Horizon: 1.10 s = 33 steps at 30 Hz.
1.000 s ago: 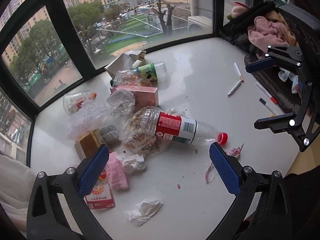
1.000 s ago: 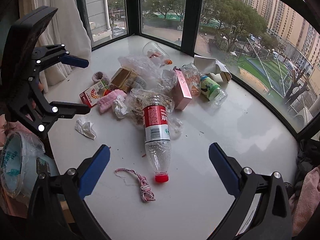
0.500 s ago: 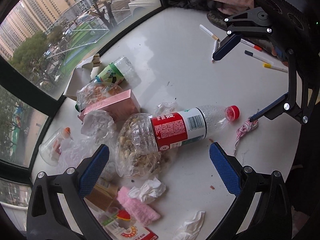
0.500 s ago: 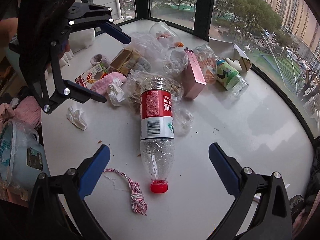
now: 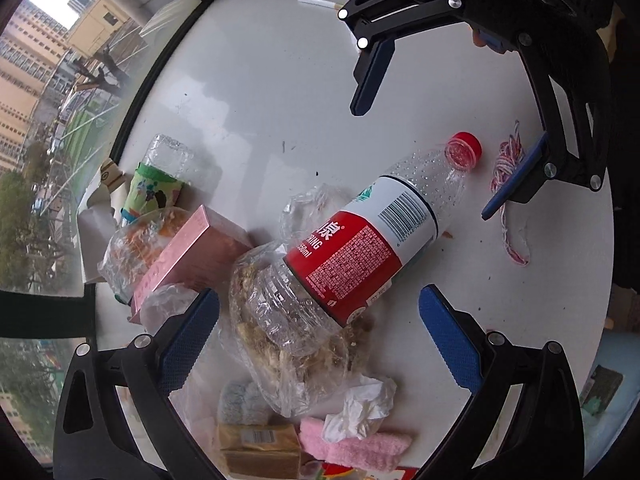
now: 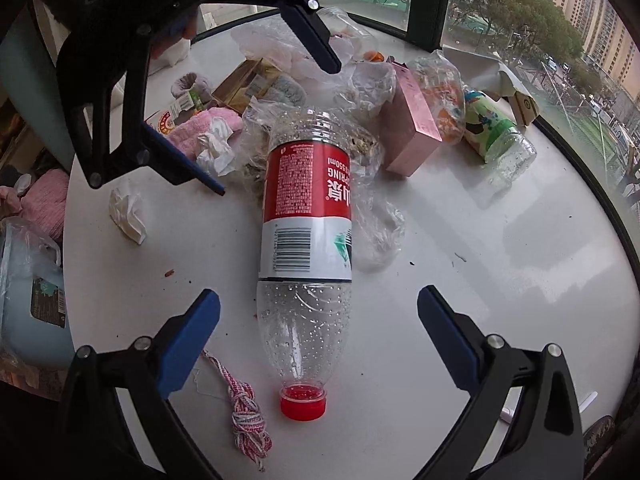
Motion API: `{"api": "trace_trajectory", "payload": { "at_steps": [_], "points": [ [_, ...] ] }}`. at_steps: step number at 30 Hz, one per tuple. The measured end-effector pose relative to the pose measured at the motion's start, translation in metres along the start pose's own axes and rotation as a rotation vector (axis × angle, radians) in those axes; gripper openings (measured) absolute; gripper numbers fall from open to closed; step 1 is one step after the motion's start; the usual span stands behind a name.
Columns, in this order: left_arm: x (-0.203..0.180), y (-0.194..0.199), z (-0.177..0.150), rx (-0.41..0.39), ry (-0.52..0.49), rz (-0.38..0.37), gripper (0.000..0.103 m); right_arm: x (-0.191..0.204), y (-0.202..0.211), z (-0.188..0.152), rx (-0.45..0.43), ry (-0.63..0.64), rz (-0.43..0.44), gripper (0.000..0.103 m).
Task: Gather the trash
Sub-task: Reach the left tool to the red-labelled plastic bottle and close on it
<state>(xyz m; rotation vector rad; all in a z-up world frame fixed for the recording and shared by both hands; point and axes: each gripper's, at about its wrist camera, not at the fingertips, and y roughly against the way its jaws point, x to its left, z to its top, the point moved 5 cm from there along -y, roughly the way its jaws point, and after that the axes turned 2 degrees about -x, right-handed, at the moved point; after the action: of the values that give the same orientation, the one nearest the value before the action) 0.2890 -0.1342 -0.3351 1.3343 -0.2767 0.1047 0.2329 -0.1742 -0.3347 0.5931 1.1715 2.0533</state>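
Note:
A clear plastic bottle [image 5: 372,240] with a red label and red cap lies on its side on the white table [image 5: 260,80]; it also shows in the right wrist view [image 6: 306,240]. My left gripper [image 5: 320,328] is open, its jaws straddling the bottle's base end over a clear bag of crumbs [image 5: 276,344]. My right gripper [image 6: 318,320] is open, its jaws straddling the bottle's neck end near the red cap [image 6: 302,402]. Each gripper shows in the other's view, left [image 6: 276,128] and right [image 5: 432,152]. Neither touches the bottle.
A pile of trash lies beyond: a pink box [image 6: 410,132], a green-labelled bottle [image 6: 496,136], crumpled tissue [image 6: 128,212], pink cloth [image 5: 356,450], a brown carton [image 5: 260,448]. A pink-white string [image 6: 246,412] lies by the cap. A bagged bin [image 6: 28,288] stands left.
Both grippers have moved in closer to the red-labelled bottle from opposite ends, so it now lies between each pair of open jaws. The bottle has not moved.

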Motion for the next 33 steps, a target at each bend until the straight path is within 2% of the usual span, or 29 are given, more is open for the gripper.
{"api": "trace_trajectory", "payload": {
  "at_steps": [6, 13, 18, 19, 20, 23, 33],
  "points": [
    [-0.003, -0.025, 0.004, 0.028, -0.156, -0.056, 0.097, 0.005, -0.012, 0.0, 0.001, 0.016, 0.038, 0.096],
    [-0.003, -0.049, 0.002, 0.053, -0.211, -0.132, 0.097, 0.006, -0.028, -0.005, 0.021, 0.007, 0.078, 0.096],
    [-0.008, -0.061, -0.001, 0.082, -0.214, -0.198, 0.079, 0.012, -0.032, -0.006, 0.028, 0.007, 0.105, 0.096],
    [-0.009, -0.062, -0.002, 0.084, -0.209, -0.204, 0.078, 0.013, -0.032, -0.006, 0.031, 0.007, 0.115, 0.089],
    [-0.01, -0.062, -0.002, 0.085, -0.203, -0.209, 0.077, 0.012, -0.035, -0.006, 0.043, 0.007, 0.121, 0.076],
    [-0.015, -0.062, -0.004, 0.086, -0.2, -0.208, 0.077, 0.008, -0.037, -0.005, 0.053, -0.008, 0.129, 0.062],
    [-0.02, -0.031, -0.005, 0.06, -0.092, -0.159, 0.076, 0.013, -0.008, 0.005, 0.043, 0.108, 0.145, 0.062]
  ]
}}
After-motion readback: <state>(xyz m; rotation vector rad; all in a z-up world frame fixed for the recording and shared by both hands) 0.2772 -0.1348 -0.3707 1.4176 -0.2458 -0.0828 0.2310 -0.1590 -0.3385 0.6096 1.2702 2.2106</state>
